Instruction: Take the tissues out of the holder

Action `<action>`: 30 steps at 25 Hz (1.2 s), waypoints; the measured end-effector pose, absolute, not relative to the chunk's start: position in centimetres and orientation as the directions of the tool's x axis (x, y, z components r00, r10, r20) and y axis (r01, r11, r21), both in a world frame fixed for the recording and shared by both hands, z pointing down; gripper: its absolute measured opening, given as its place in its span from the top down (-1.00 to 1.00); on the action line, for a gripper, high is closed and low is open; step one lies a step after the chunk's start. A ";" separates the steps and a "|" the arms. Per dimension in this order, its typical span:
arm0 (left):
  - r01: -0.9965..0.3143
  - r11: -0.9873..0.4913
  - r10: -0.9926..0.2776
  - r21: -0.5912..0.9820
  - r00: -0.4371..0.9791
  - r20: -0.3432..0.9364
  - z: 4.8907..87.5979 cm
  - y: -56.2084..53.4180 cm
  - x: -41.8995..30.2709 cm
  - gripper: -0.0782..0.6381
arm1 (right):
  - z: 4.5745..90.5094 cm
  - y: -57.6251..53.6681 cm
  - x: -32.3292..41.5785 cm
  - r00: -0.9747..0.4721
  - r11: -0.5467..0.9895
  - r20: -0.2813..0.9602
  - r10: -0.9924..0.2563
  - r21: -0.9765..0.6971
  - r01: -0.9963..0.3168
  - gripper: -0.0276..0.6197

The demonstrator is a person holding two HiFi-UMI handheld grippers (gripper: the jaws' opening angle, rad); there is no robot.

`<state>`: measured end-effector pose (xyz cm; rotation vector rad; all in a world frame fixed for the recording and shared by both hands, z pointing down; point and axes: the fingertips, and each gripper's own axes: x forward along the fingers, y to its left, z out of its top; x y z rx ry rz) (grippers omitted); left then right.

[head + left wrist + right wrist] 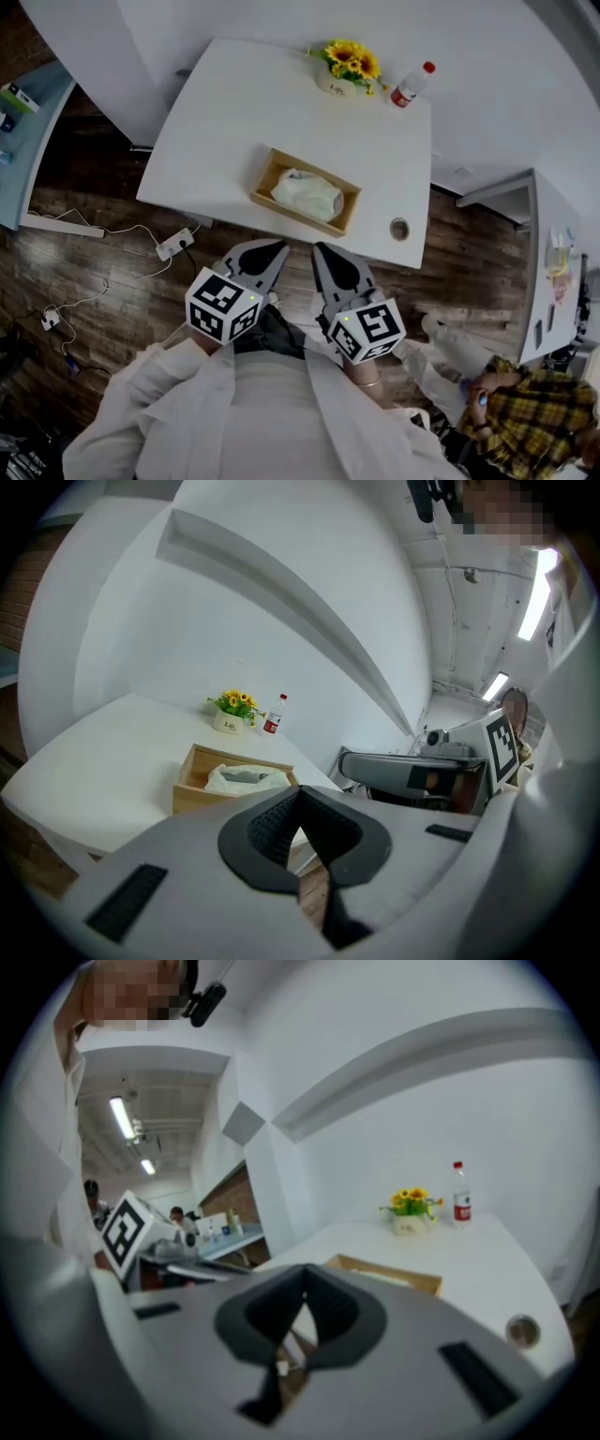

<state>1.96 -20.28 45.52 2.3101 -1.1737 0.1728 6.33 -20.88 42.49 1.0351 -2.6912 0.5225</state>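
Two claws hang side by side just short of the near edge of the white counter [216,122], over the dark wooden floor [84,272], both pointing toward the counter and touching nothing. The left claw [267,253] has its jaws pressed together at the tips, with only floor and counter edge showing through the dark gap behind them, so it has hold of nothing. The right claw [330,258] is likewise fully closed and empty, tips meeting. Each carries its marker cube nearest the person, whose white sleeves fill the bottom of the head view. The holder [262,173], a shallow open wooden box, lies flat on the counter near its front edge, set at a slant to that edge and directly ahead of the two claws but well apart from them. The tissues [307,194] sit inside it as a pale, crumpled white bundle that fills most of the box and rises slightly above its rim. At the far edge of the counter stand a pot of yellow flowers [349,67] and, just to its right, a small bottle [411,86] with a red cap and red label. A round hole [399,228] is set in the counter's near right corner. On the floor to the left lies a white power strip [174,244] with trailing cables, and a person in a plaid shirt [539,412] is at the lower right.
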 end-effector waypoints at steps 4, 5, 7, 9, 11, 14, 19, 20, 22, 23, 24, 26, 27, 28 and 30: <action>-0.767 -0.493 -0.691 0.411 0.632 0.351 45.9 -21.9 1.5 0.73 | 43.0 -22.5 6.0 -0.716 0.672 0.335 -0.613 -0.257 -0.695 0.89; -0.764 -0.496 -0.686 0.413 0.636 0.353 46.1 -22.2 1.4 0.73 | 43.2 -22.9 5.9 -0.712 0.666 0.339 -0.615 -0.260 -0.699 0.89; -0.757 -0.499 -0.676 0.422 0.645 0.357 46.4 -22.7 1.2 0.73 | 43.3 -23.8 5.4 -0.703 0.654 0.344 -0.623 -0.263 -0.709 0.89; -0.751 -0.501 -0.667 0.430 0.652 0.361 46.8 -23.2 1.0 0.73 | 43.3 -24.6 4.8 -0.694 0.651 0.348 -0.630 -0.251 -0.717 0.89; -0.743 -0.505 -0.656 0.440 0.661 0.364 47.1 -23.7 0.8 0.73 | 43.3 -25.2 4.3 -0.688 0.653 0.356 -0.633 -0.232 -0.721 0.89; -0.717 -0.525 -0.625 0.459 0.691 0.364 47.4 -24.2 0.8 0.73 | 43.8 -25.7 4.2 -0.676 0.649 0.377 -0.633 -0.218 -0.729 0.89; -0.691 -0.548 -0.596 0.471 0.718 0.360 47.8 -25.2 0.1 0.73 | 44.5 -26.5 3.6 -0.659 0.659 0.412 -0.630 -0.167 -0.734 0.89; -0.679 -0.554 -0.584 0.482 0.729 0.357 47.8 -25.3 0.1 0.73 | 44.7 -26.6 3.5 -0.656 0.658 0.419 -0.628 -0.165 -0.735 0.89; -0.655 -0.571 -0.559 0.496 0.752 0.349 47.9 -25.3 0.3 0.73 | 45.1 -26.7 3.3 -0.649 0.651 0.432 -0.626 -0.169 -0.740 0.89; -0.649 -0.580 -0.551 0.493 0.758 0.349 47.9 -25.2 0.3 0.73 | 45.3 -26.7 3.1 -0.647 0.645 0.436 -0.626 -0.176 -0.743 0.89; -0.646 -0.587 -0.546 0.487 0.761 0.351 47.9 -25.2 0.3 0.73 | 45.4 -26.7 3.0 -0.646 0.638 0.437 -0.626 -0.189 -0.746 0.89; -0.644 -0.596 -0.540 0.480 0.764 0.354 48.1 -25.1 0.3 0.73 | 45.5 -26.8 2.6 -0.650 0.623 0.428 -0.628 -0.223 -0.750 0.89; -0.644 -0.595 -0.539 0.481 0.764 0.355 48.2 -25.1 0.2 0.73 | 45.5 -26.9 2.4 -0.651 0.618 0.424 -0.629 -0.234 -0.750 0.89; -0.644 -0.593 -0.539 0.484 0.764 0.356 48.3 -25.1 0.2 0.73 | 45.5 -27.0 2.2 -0.651 0.617 0.422 -0.631 -0.237 -0.751 0.89; -0.641 -0.583 -0.540 0.499 0.764 0.352 48.5 -25.3 0.1 0.73 | 45.4 -27.3 2.1 -0.648 0.619 0.424 -0.633 -0.226 -0.753 0.89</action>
